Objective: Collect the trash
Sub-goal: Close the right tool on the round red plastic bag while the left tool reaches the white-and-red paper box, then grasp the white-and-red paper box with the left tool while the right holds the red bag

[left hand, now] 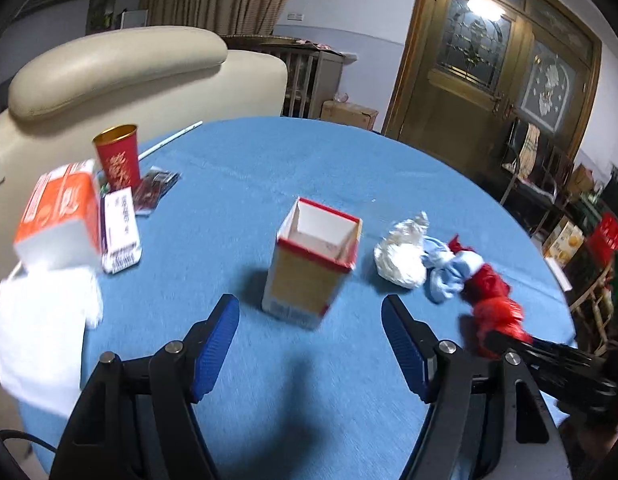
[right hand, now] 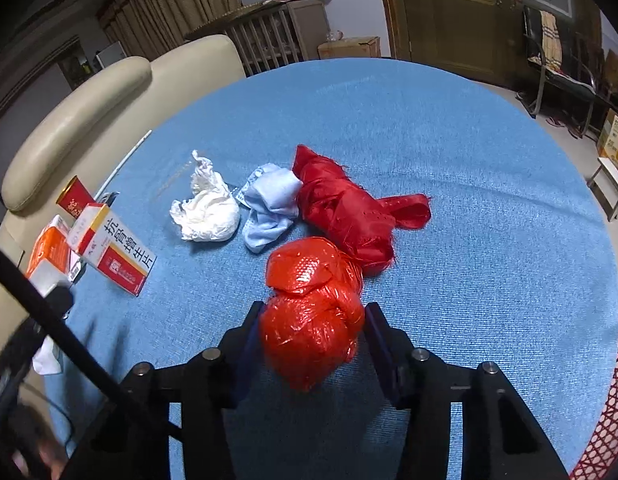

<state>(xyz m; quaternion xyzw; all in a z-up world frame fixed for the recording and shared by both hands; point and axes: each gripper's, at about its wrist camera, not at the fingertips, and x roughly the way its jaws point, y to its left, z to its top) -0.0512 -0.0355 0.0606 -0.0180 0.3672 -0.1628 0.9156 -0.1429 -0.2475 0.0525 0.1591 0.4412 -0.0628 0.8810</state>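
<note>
My left gripper [left hand: 309,316] is open and empty, just short of an open-topped red and tan carton [left hand: 311,264] standing on the blue table [left hand: 269,168]. My right gripper [right hand: 311,328] is shut on a crumpled orange-red plastic bag [right hand: 313,312]; in the left wrist view that bag [left hand: 495,312] is at the right. Beyond it lie a dark red mesh bag [right hand: 345,208], a light blue cloth wad [right hand: 269,208] and a white crumpled tissue [right hand: 205,212].
At the table's left are a red cup [left hand: 119,156], an orange box [left hand: 61,216], a white and purple box [left hand: 123,232], a dark packet [left hand: 153,190] and white paper [left hand: 41,332]. A cream chair [left hand: 109,76] stands behind. A red basket rim [right hand: 605,420] is at the lower right.
</note>
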